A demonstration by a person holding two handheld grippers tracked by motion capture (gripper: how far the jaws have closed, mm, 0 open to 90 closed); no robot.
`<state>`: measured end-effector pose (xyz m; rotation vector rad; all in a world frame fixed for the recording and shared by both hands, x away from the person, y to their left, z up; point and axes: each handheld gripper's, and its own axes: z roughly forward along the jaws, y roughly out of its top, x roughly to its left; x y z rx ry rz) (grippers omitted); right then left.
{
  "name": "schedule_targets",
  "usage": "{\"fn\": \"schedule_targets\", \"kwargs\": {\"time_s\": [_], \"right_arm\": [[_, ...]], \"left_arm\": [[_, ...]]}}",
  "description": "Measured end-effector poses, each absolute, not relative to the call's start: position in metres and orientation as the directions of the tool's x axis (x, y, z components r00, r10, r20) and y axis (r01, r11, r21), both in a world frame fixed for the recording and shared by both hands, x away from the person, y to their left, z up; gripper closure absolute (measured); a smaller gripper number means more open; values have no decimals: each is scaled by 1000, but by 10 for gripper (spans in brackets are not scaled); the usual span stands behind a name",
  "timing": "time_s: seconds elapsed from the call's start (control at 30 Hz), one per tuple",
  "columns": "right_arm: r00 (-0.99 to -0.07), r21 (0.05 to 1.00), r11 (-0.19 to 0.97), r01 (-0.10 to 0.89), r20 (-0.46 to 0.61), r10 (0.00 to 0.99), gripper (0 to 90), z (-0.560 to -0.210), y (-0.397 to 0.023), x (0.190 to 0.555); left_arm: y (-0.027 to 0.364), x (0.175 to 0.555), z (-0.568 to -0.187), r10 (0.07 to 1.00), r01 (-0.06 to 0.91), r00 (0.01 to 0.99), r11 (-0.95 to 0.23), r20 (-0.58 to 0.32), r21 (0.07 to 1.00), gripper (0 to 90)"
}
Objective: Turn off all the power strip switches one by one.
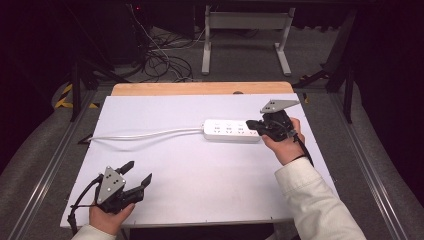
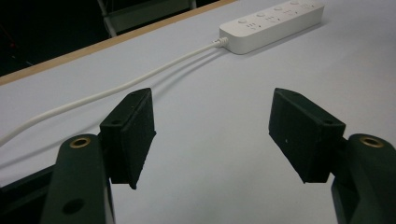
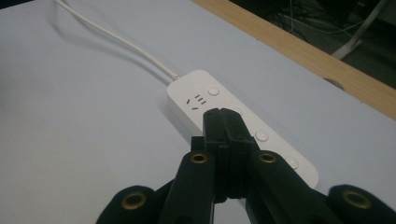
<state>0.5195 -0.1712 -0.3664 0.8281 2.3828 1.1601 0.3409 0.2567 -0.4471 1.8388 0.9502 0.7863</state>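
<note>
Dark room behind, cables (image 1: 160,55) on the floor, a white-legged frame (image 1: 245,30) beyond the table (image 1: 200,170).

High view: white table top with a wooden far edge. White power strip (image 1: 231,130) lying flat right of centre, its cord (image 1: 145,134) running left. Right gripper (image 1: 250,123) at the strip's right end, jaws pressed together with nothing between, tip over the strip; touching or just above, cannot tell. Left gripper (image 1: 138,173) near the front left corner, well apart from the strip, jaws spread, empty.

Left gripper view: 2 black jaws wide apart over bare table, nothing between. Power strip (image 2: 273,23) far off at top right, cord (image 2: 140,77) trailing left.

Right gripper view: jaws closed flat against each other, holding nothing, tip (image 3: 223,116) over the strip (image 3: 210,102) near its 2nd button, cord (image 3: 116,42) leading away at upper left.
</note>
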Motion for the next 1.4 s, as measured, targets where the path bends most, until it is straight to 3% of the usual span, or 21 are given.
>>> {"fn": "schedule_targets", "kwargs": {"time_s": [0.77, 1.4], "right_arm": [[-702, 698, 546, 463, -88, 707, 900, -396, -156, 577], [-598, 637, 493, 592, -62, 799, 900, -425, -163, 609]], "left_arm": [[256, 341, -448, 850, 282, 509, -312, 134, 907, 315], [257, 342, -448, 847, 293, 519, -306, 118, 906, 308]]}}
